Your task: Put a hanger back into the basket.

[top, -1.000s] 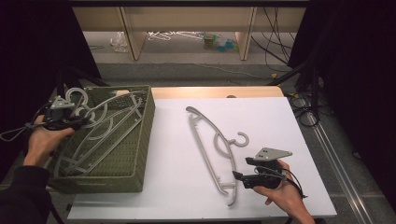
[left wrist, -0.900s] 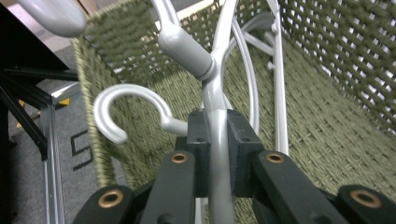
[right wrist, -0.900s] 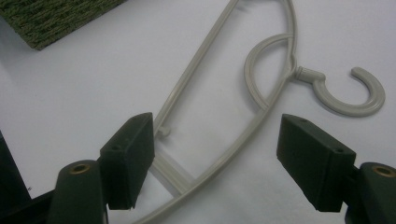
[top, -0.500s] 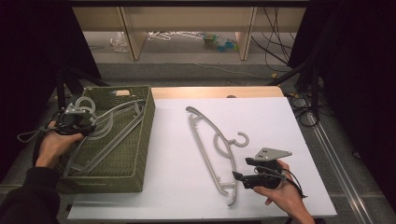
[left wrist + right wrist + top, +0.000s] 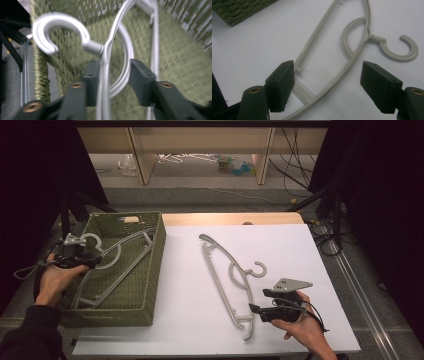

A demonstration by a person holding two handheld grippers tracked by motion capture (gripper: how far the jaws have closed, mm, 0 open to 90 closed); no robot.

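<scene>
One basket hanger (image 5: pixel 105 50) blurs between the left gripper (image 5: pixel 112 77).

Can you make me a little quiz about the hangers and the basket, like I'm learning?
1. True or false: the hanger on the table lies flat on the white table.
2. Where is the hanger near the left gripper? A) in the green basket B) on the floor C) on a shelf
3. Fill in: the right gripper has its jaws wide ____, apart from the hanger on the table.

Key: 1 true. 2 A; the basket hanger runs up between the jaws, with its hook past them. 3 open.
</scene>
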